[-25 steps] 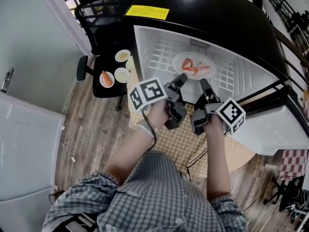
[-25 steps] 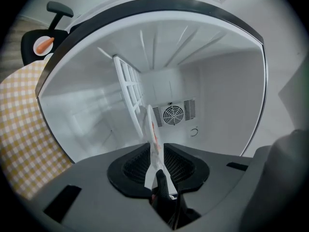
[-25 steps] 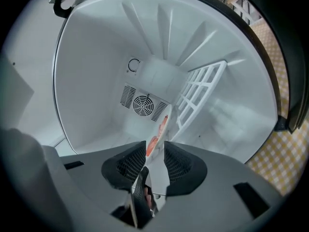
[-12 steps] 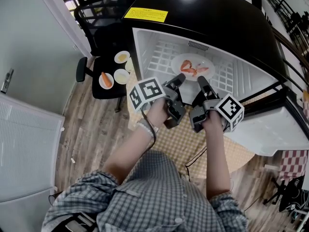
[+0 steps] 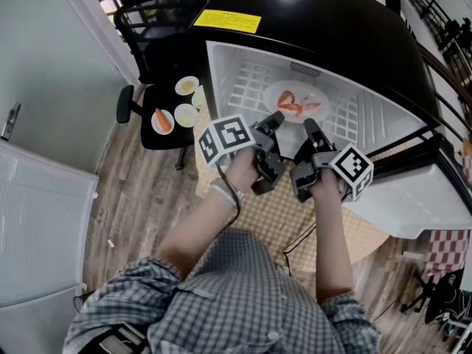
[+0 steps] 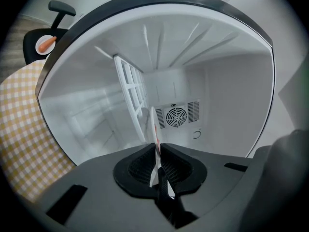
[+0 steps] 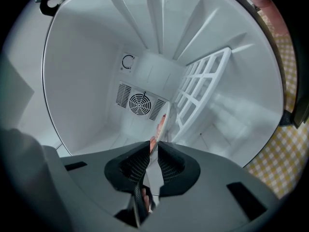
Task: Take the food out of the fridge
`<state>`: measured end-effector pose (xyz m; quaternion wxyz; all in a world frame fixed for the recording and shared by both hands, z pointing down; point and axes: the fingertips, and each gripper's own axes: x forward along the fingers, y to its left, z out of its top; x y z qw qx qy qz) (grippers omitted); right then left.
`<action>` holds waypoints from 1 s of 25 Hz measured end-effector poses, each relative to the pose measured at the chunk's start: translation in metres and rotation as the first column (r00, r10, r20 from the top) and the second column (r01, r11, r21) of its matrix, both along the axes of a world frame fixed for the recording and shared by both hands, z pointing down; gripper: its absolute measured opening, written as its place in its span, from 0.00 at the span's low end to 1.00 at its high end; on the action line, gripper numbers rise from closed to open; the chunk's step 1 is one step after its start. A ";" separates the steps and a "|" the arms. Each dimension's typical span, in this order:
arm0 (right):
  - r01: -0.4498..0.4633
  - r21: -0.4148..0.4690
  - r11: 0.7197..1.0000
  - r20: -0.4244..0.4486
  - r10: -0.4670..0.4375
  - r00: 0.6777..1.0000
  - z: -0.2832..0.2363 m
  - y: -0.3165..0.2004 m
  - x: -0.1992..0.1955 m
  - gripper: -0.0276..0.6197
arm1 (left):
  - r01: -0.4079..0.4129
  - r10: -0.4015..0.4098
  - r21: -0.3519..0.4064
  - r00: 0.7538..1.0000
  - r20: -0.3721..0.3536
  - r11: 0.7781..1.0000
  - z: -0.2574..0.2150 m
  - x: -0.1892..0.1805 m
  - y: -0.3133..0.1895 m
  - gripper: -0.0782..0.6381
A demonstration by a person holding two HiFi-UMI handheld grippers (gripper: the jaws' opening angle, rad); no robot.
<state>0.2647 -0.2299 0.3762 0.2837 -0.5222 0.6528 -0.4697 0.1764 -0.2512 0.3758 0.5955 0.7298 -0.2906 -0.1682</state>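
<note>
Plate: white, round | food: red-pink strips | on wire shelf

The person wears a grey-and-white checked shirt with short sleeves. The left tool and right tool have dark grey, blocky plastic bodies with black ribbed pads inside the jaws. Each carries a white cube printed with black square markers, and a thin black cable trails from the left one.
</note>
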 end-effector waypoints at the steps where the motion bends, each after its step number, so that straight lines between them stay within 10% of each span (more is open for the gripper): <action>1: 0.007 0.006 1.000 -0.004 -0.007 1.000 -0.001 0.000 0.000 0.12 | 0.001 -0.001 0.000 1.000 -0.005 1.000 0.000 0.000 0.000 0.16; 25: 0.000 0.010 1.000 -0.036 0.000 0.999 -0.003 0.017 -0.012 0.12 | -0.015 0.016 0.024 1.000 -0.025 1.000 -0.005 -0.013 0.016 0.16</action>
